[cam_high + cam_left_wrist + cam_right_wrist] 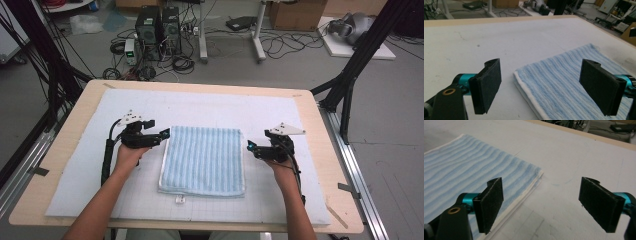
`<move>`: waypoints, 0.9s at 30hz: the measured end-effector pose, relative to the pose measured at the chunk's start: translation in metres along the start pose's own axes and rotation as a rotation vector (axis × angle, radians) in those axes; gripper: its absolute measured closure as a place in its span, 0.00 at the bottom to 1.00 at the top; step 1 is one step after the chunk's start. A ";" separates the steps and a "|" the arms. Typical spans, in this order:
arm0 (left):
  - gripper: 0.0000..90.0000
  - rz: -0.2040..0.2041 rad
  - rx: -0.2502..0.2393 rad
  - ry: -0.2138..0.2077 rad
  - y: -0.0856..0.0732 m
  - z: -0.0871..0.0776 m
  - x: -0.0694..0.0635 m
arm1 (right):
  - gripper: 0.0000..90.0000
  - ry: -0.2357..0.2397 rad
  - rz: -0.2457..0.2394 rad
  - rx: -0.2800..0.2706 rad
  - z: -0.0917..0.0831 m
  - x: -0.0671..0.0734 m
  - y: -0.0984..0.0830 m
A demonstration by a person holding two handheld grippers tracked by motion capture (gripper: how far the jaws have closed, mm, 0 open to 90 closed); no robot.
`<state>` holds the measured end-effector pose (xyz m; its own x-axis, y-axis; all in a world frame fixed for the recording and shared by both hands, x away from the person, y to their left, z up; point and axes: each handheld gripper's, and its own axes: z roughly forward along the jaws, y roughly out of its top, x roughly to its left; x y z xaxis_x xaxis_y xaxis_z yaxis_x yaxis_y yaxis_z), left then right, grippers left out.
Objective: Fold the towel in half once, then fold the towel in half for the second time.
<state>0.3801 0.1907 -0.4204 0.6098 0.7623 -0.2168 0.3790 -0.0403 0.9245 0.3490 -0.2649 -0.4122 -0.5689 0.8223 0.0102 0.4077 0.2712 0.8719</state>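
Flanking the folded towel [203, 160], left tool [161, 135] and right tool [251, 148], both wide apart, empty.

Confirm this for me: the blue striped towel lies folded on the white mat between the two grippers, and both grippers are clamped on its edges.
Wrong on the grip. The blue striped towel does lie folded on the white mat between the left gripper and the right gripper, but both stand open with nothing between their pads; both gripper views show this.
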 end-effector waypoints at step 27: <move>0.22 0.030 0.002 0.044 0.016 0.010 -0.002 | 0.12 0.029 -0.026 -0.017 -0.007 0.009 0.001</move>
<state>0.3914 0.1818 -0.4082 0.5898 0.7885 -0.1746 0.3622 -0.0650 0.9298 0.3396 -0.2605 -0.4077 -0.6000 0.8000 0.0011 0.3804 0.2841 0.8801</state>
